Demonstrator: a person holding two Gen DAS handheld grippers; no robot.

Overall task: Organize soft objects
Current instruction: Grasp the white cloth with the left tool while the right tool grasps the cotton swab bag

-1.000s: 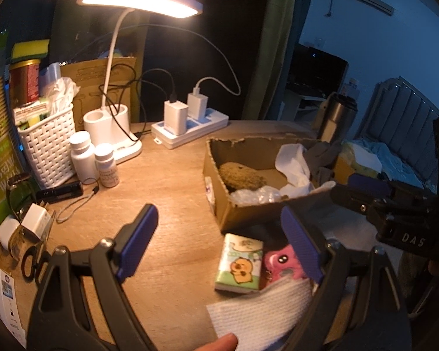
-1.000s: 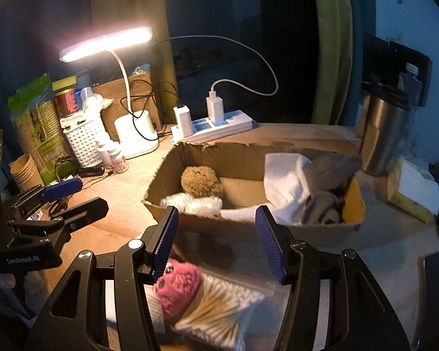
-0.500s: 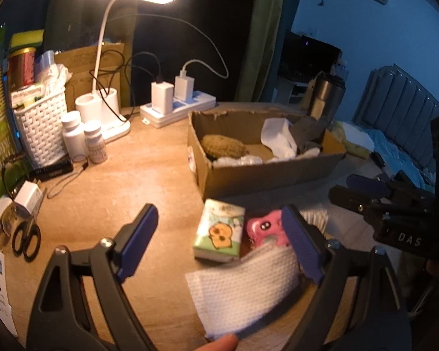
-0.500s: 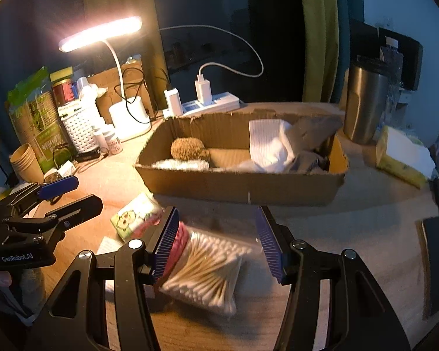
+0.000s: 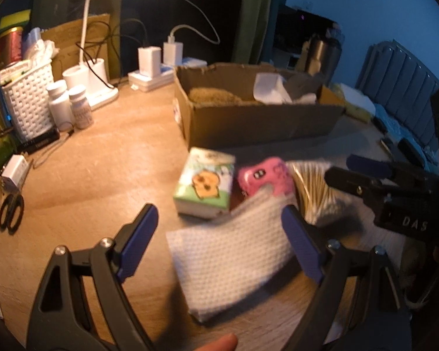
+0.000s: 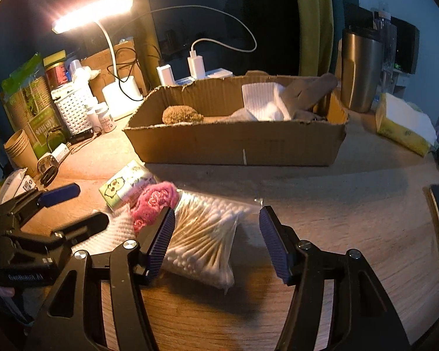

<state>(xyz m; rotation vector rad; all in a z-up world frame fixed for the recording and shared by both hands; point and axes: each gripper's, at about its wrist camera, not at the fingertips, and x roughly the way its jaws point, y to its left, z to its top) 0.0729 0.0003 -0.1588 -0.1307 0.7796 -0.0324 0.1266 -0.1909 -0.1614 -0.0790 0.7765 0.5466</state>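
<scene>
Both tools open, holding nothing. Left tool (image 5: 216,244) hangs low over the white textured cloth (image 5: 231,254), which lies flat on the wooden tabletop (image 5: 82,193); far edge of cloth rides up against the pink plush toy (image 5: 265,177). Right tool (image 6: 216,241) sits over the clear bag of cotton swabs (image 6: 203,238); its left finger is at the bag's left edge beside the pink toy, its right finger is past the bag's right corner, not touching it. Green tissue pack (image 5: 205,185) with orange cartoon stands just left of the toy, touching or nearly so. All four items are grouped on the tabletop in front of the cardboard box (image 6: 237,143), outside it. Box holds a brown sponge-like lump (image 6: 183,114), folded white cloth (image 6: 265,102) and grey fabric (image 6: 307,92). Desk lamp (image 6: 93,14) lit behind; white woven basket (image 5: 29,102), two white bottles (image 5: 70,105), power strip (image 5: 155,76) along back left. Steel tumbler (image 6: 360,70) right of box. Left view motion-blurred.
</scene>
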